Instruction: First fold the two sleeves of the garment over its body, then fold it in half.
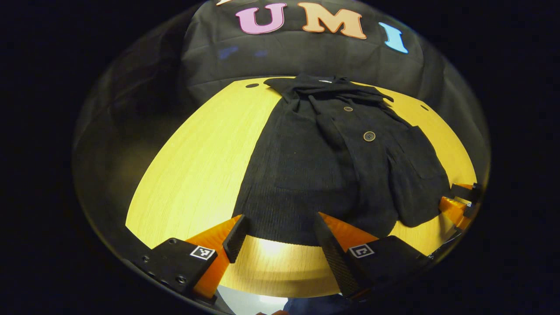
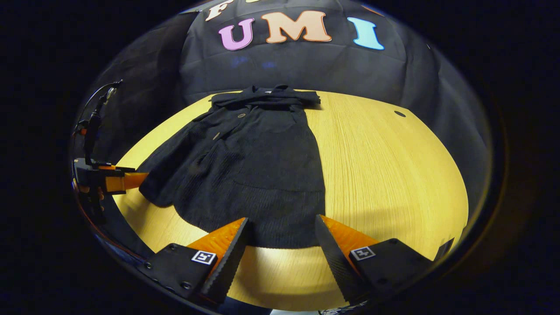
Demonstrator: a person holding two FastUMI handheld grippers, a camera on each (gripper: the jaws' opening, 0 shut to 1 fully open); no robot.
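Black knitted buttoned garment [image 1: 332,170] lies flat on the round yellow wooden counter [image 1: 197,175], hem nearest both hand-held grippers, left [image 1: 280,238] and right [image 2: 280,238], fingers apart, empty. Pinching one layer could drag folded sleeves loose.

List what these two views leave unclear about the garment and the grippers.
- Garment, both views: black on black, so whether both sleeves already lie over its body is hard to tell.
- Garment's near hem, left gripper view: partly covered by the left gripper.
- Right gripper, left gripper view: cut off by the image edge; its own view shows it open.
- Table: near edge hidden behind the fingers.
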